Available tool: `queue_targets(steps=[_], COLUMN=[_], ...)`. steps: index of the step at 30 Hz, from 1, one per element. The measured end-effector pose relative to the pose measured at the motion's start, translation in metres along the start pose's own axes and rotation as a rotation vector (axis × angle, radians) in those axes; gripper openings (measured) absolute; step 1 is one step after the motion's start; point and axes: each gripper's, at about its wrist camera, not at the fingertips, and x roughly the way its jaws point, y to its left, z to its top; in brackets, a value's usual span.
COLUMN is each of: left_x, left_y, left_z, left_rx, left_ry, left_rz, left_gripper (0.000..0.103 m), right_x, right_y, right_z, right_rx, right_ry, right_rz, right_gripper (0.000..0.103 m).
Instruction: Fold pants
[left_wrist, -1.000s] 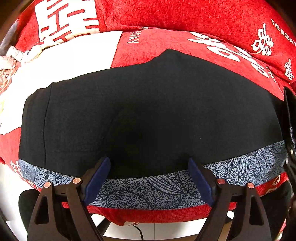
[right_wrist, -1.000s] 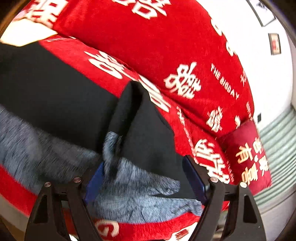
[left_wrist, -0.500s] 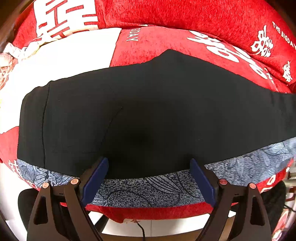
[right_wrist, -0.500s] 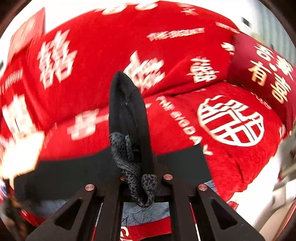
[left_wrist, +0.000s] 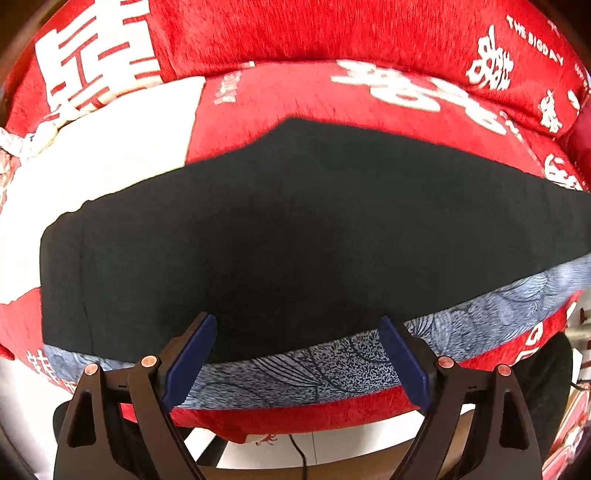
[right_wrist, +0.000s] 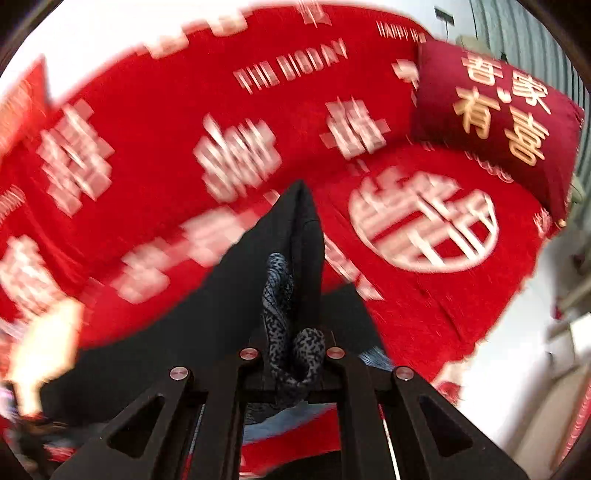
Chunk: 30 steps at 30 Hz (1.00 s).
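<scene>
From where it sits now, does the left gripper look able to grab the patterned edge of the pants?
Probably yes. The left gripper is open, with the patterned edge of the pants lying flat between its fingers and nothing covering it.

Red sofa (left_wrist: 280, 44), dark-red cushion (right_wrist: 495, 122), white wall (right_wrist: 110, 22)

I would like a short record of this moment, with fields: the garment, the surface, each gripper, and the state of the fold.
garment: black pants with a grey patterned strip along the near edge
surface: red sofa cover with white characters
left gripper: open, over the patterned edge, holding nothing
right gripper: shut on the pants, one end bunched and lifted off the cover
cushion: dark red cushion, far right
fold: not yet laid over
</scene>
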Motion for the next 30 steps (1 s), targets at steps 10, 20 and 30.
queue_targets(steps=[10,20,30], left_x=[0.009,0.009,0.013], left_y=[-0.009,-0.013,-0.033], left_z=[-0.010,-0.004,-0.008], left_rx=[0.017,0.006,0.075], left_ry=[0.033,0.032,0.039], left_rz=[0.041,0.057,0.065], left_gripper=[0.090,0.090,0.090], right_x=[0.078,0.055,0.086], right_y=[-0.057,-0.058,-0.065], right_z=[-0.022,-0.030,-0.030], right_rx=[0.196,0.174,0.167], right_ry=[0.177,0.072,0.204], right_rz=[0.155,0.250,0.170], right_gripper=[0.039,0.006,0.007])
